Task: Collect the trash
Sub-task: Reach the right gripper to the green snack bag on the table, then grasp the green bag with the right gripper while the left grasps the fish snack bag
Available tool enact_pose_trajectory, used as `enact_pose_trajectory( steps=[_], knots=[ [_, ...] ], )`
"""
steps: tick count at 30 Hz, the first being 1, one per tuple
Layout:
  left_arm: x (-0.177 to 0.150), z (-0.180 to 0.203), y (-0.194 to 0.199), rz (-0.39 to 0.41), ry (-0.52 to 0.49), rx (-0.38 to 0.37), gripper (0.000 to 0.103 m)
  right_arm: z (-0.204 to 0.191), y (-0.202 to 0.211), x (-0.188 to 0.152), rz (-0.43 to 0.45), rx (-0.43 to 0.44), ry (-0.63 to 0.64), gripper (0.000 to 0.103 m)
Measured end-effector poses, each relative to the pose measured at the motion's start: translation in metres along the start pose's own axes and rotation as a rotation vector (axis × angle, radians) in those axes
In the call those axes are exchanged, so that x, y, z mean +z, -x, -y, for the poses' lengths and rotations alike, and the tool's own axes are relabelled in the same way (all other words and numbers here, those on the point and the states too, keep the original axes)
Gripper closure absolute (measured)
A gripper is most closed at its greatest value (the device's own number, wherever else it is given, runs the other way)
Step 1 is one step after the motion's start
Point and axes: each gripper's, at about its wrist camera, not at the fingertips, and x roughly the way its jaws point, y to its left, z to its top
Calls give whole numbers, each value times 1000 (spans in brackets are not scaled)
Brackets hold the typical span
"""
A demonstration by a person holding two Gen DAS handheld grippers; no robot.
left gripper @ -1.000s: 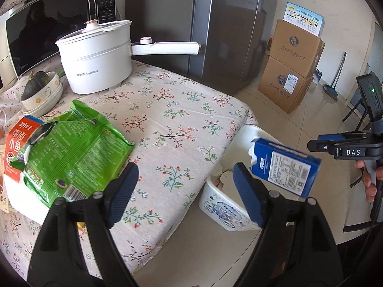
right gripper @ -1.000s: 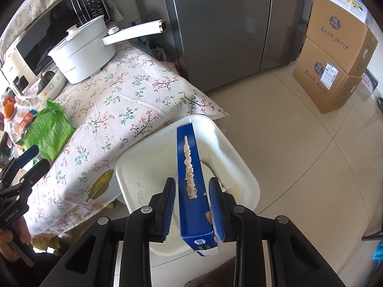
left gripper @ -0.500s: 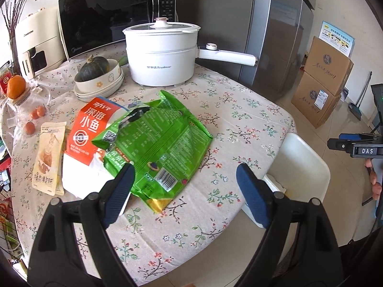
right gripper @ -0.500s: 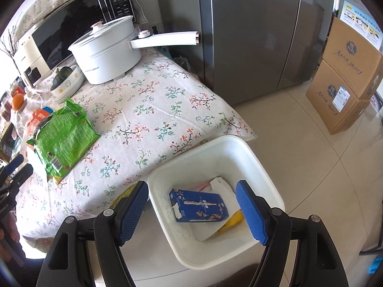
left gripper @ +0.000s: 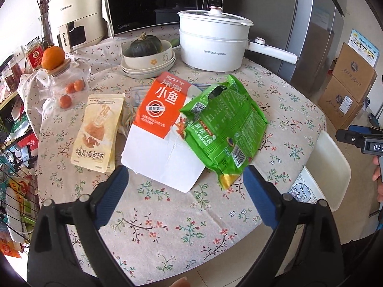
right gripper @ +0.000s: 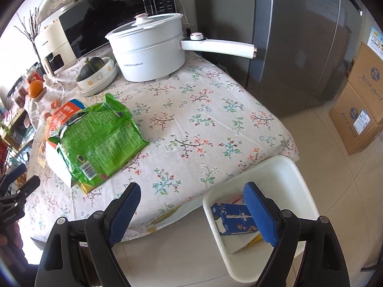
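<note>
Left gripper (left gripper: 185, 185) and right gripper (right gripper: 191, 205) both empty, fingers spread wide. Green snack bag (left gripper: 225, 129) overlaps orange-white packet (left gripper: 165, 131) near table's (right gripper: 203, 124) front edge. Blue carton (right gripper: 233, 218) lies in white bin (right gripper: 296, 184) beside table.

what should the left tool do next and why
Probably ease the left tool forward and down onto the near edge of the green snack bag. Both tools are open and empty, the blue carton already lies in the white bin, and the green bag sits on top of the orange-and-white packet, just ahead of the left tool's fingers, so it looks the easiest to take.
</note>
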Motion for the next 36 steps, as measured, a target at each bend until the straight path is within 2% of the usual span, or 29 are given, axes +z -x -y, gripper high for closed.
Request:
enact_pose_trajectory(
  steps=[9, 14, 23, 27, 31, 34, 36],
  knots=[
    [-10, -43, 3, -32, 59, 35, 7, -86, -30, -2, -38, 22, 171, 12],
    [-17, -57, 0, -47, 53, 54, 7, -124, -48, -7, -55, 32, 253, 12],
    [-25, -83, -4, -72, 61, 67, 7, -185, -88, -10, -71, 67, 339, 12],
    [-27, -92, -4, -72, 66, 71, 7, -212, -109, -14, -79, 37, 405, 12],
    [-27, -98, -5, -67, 54, 66, 7, -223, -124, -18, -89, -7, 451, 13],
    [-24, -99, -6, -53, 35, 51, 7, -218, -130, -17, -93, -23, 433, 17],
    [-21, -99, -9, -40, 21, 33, 7, -213, -133, -13, -98, -21, 400, 31]
  ],
)
